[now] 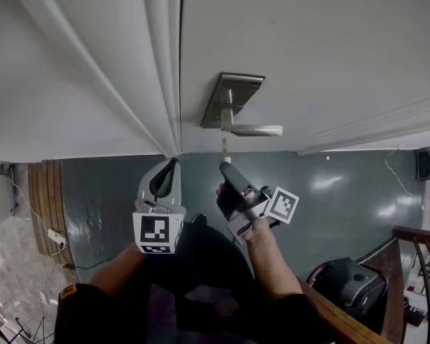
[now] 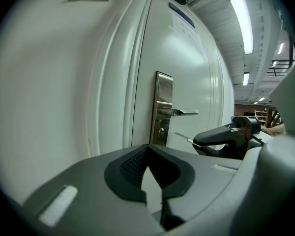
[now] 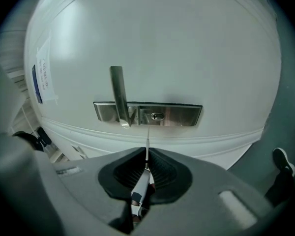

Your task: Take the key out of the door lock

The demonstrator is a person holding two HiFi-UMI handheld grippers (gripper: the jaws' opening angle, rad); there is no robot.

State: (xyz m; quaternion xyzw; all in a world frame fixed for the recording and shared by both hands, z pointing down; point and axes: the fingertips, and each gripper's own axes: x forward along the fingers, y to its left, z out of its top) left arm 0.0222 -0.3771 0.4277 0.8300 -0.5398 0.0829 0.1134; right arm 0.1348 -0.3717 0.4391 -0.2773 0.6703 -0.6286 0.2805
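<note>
The key [image 1: 224, 149] is out of the lock, its blade in the air just short of the silver lock plate [image 1: 229, 95] on the white door. My right gripper [image 1: 226, 167] is shut on the key's head. In the right gripper view the key [image 3: 146, 154] runs from between the pads toward the keyhole [image 3: 157, 116], beside the lever handle [image 3: 119, 95]. My left gripper [image 1: 173, 162] hangs shut and holds nothing, to the left near the door edge. From the left gripper [image 2: 147, 149] I see the keyhole [image 2: 161, 132], the key [image 2: 183, 137] and the right gripper [image 2: 211, 136].
The door frame [image 1: 93, 63] stands left of the door edge. On the grey-green floor a black bag [image 1: 347, 278] lies at lower right beside a wooden stair railing [image 1: 416, 264]. A white power strip [image 1: 56, 239] lies at the left wall.
</note>
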